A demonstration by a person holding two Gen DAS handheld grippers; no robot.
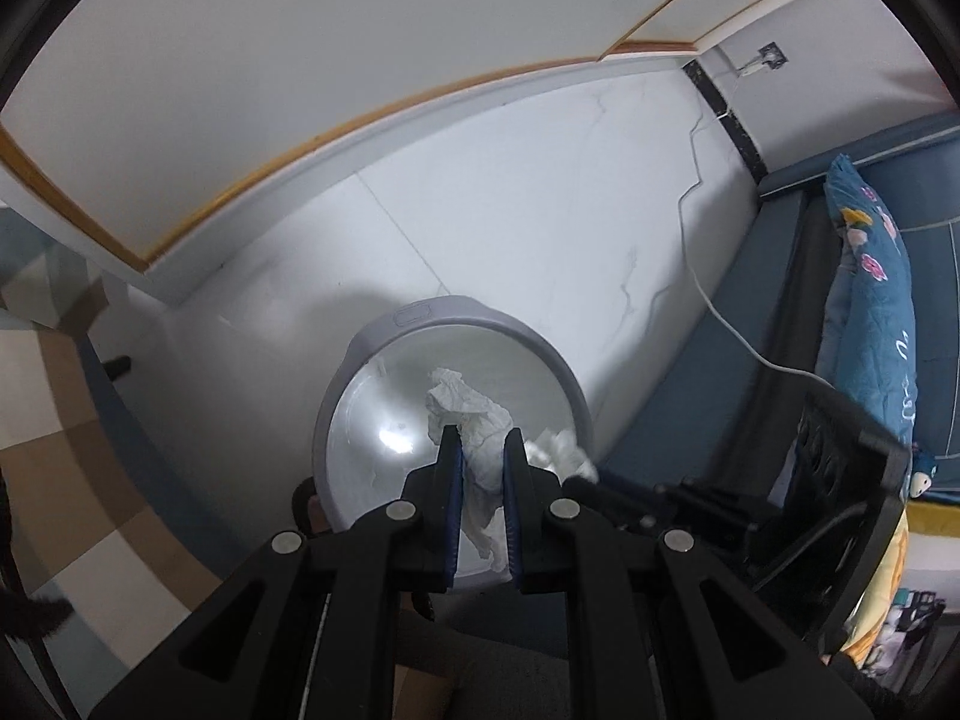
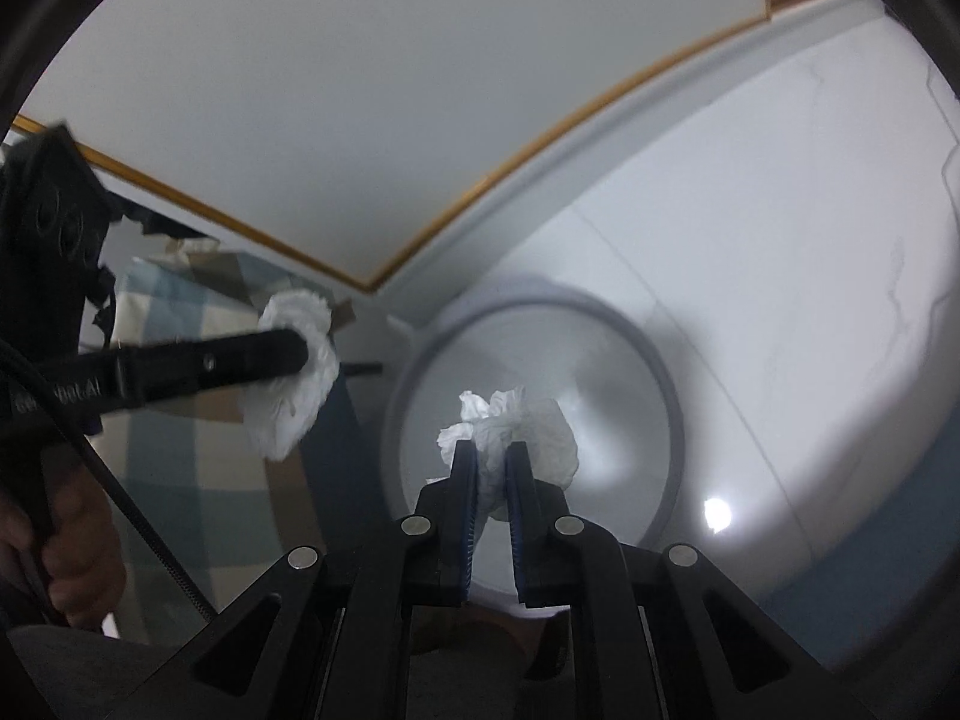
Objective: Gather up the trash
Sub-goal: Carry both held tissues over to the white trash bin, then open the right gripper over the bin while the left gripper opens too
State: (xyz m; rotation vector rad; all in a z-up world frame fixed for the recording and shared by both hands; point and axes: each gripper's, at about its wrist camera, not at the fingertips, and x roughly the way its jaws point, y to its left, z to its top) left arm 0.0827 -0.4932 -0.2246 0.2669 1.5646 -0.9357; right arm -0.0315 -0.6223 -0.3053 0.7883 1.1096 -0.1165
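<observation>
A round grey trash bin with a clear liner stands on the white floor; it also shows in the right wrist view. My left gripper is shut on a crumpled white tissue above the bin's opening. My right gripper is shut on another crumpled white tissue above the bin. The right gripper's tissue shows in the left wrist view at the bin's right rim. The left gripper and its tissue show at the left of the right wrist view.
A white wall with a wood-trimmed baseboard runs behind the bin. A blue sofa with a floral pillow stands to the right. A white cable crosses the floor. A checkered rug lies to the left.
</observation>
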